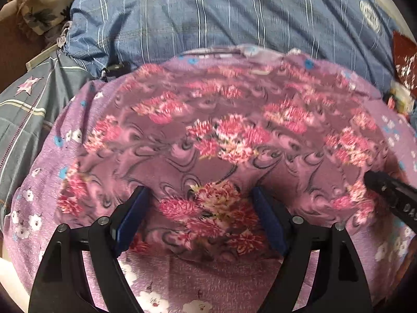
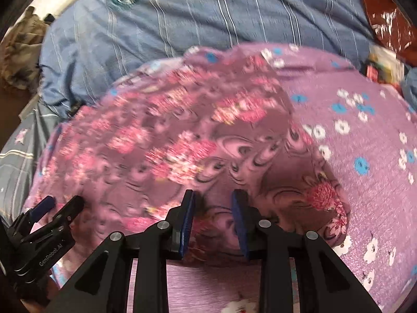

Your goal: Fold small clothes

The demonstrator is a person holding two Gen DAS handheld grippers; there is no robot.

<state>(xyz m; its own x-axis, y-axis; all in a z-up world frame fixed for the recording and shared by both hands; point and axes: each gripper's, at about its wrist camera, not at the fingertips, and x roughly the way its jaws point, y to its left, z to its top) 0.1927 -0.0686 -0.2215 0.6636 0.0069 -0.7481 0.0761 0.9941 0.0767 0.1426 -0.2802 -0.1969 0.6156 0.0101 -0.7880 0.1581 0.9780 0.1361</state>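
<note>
Left gripper: black two-finger claw with blue pads, jaws spread wide over the near edge of the garment, nothing pinched between them.
Right gripper: same build, jaws set narrow with garment cloth bunched between the pads; whether they press on it is unclear.
Blue striped quilt: rumpled across the far side of the bed.
Lilac sheet with small white and blue flowers: spread under the garment, showing at its right and near sides.
Mauve fleece garment with pink flower clusters: lies flat on the lilac sheet, near edge at both grippers.
Dark red shiny packet: far right, beside the quilt.
</note>
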